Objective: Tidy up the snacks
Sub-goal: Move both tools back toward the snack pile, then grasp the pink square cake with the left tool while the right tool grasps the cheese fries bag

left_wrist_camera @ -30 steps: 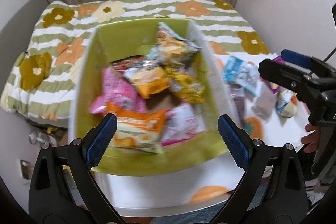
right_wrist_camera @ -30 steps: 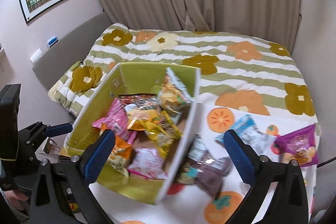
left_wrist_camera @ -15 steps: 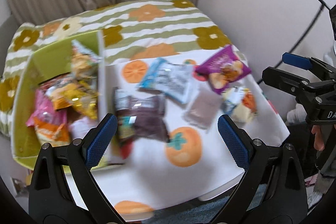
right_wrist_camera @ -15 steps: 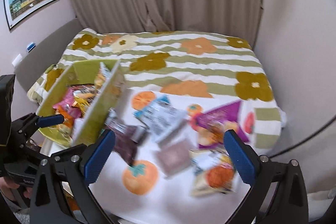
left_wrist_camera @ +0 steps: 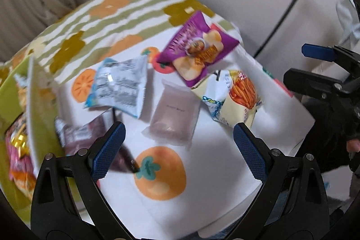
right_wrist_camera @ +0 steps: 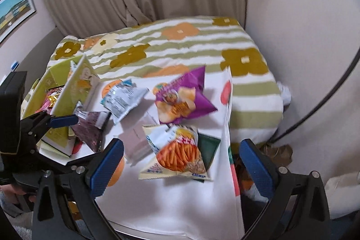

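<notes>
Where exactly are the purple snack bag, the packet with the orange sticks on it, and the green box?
purple snack bag point(right_wrist_camera: 183, 99), right wrist view, middle of its printed front.
packet with the orange sticks point(right_wrist_camera: 177, 153), right wrist view, on the pictured sticks.
green box point(right_wrist_camera: 76, 87), right wrist view, its near side wall.

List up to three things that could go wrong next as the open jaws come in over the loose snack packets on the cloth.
1. The fries packet overlaps a dark green packet, so one grab might catch both.
2. The fries packet lies near the table's right edge; a nudge could push it off.
3. The white cloth hangs loose and might get pinched with the flat mauve pouch.
</notes>
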Demonstrator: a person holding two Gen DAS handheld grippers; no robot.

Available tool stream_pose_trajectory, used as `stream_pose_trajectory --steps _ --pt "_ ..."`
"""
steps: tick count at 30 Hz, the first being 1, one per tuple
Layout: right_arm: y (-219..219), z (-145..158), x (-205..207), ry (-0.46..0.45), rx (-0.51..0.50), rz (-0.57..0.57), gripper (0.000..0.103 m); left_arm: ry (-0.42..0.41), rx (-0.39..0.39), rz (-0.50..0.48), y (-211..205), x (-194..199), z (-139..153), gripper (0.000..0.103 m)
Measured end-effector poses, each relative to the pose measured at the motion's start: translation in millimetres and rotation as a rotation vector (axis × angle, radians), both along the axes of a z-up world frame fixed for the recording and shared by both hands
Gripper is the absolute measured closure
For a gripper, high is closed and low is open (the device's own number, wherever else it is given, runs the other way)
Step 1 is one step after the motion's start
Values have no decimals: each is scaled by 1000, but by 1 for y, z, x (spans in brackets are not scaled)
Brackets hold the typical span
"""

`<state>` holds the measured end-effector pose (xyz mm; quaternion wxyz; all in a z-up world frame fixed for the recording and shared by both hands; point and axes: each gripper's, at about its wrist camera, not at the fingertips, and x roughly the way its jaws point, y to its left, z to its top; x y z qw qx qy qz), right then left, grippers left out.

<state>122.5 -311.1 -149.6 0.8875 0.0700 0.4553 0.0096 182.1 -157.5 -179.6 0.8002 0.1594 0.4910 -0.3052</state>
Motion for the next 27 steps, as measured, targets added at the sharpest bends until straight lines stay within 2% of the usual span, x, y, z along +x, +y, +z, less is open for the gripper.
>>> stream_pose_trajectory --steps 8,15,21,23,25,26,27 --pt "3 -42 18 87 29 -33 1 56 69 -137 -25 31 -45 7" --pt "-1 -73 33 132 17 -68 1 113 97 -188 -37 51 -80 8" --pt "2 -85 40 141 34 -57 1 162 111 -202 -44 58 -102 16" --pt "6 -89 44 147 19 -43 1 167 116 -205 -45 60 -106 26" --pt "8 -93 48 158 10 -32 1 147 124 -211 -47 60 -106 30" --pt "9 -95 49 163 10 -29 1 140 126 -216 -47 60 -106 38" --pt "9 -97 50 165 12 -26 1 144 125 -224 -48 60 -106 40"
